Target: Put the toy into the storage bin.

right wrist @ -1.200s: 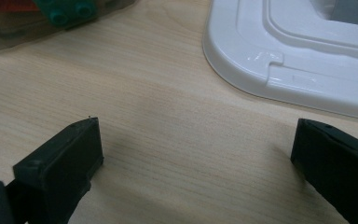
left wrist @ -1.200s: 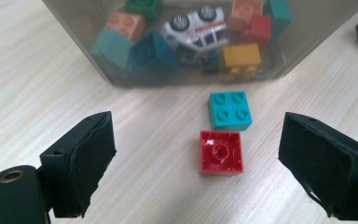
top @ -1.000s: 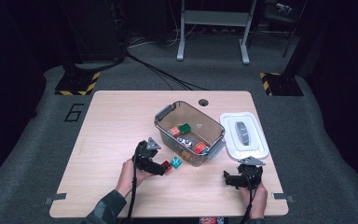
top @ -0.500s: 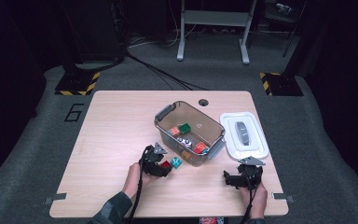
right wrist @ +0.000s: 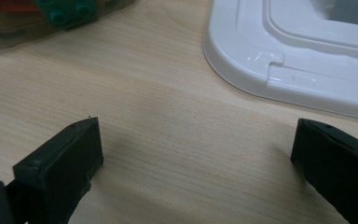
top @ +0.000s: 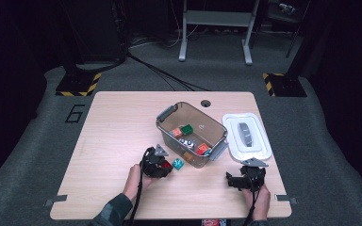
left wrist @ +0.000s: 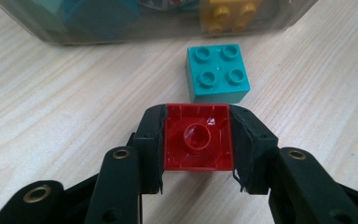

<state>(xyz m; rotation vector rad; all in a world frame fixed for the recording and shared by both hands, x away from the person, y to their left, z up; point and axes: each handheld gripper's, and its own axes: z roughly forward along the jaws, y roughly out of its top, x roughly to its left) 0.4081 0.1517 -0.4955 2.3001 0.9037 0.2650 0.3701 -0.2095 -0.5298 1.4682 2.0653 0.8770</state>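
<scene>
High view: left gripper (top: 162, 165), near the tabletop's front edge beside the bin (top: 192, 136), has just closed on the red brick (top: 167, 165).

Left gripper view: pads clamp it; ready to lift.

Right gripper view: right gripper (right wrist: 193, 154) spread, empty.

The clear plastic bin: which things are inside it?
The clear plastic bin holds toy bricks: orange, green, red. Its near wall blurs some others.

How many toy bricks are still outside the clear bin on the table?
2. A red plastic brick, underside up, is clamped in the left tool; a teal studded brick sits on the wooden table beyond it, beside the clear plastic bin. Others may be hidden.
</scene>
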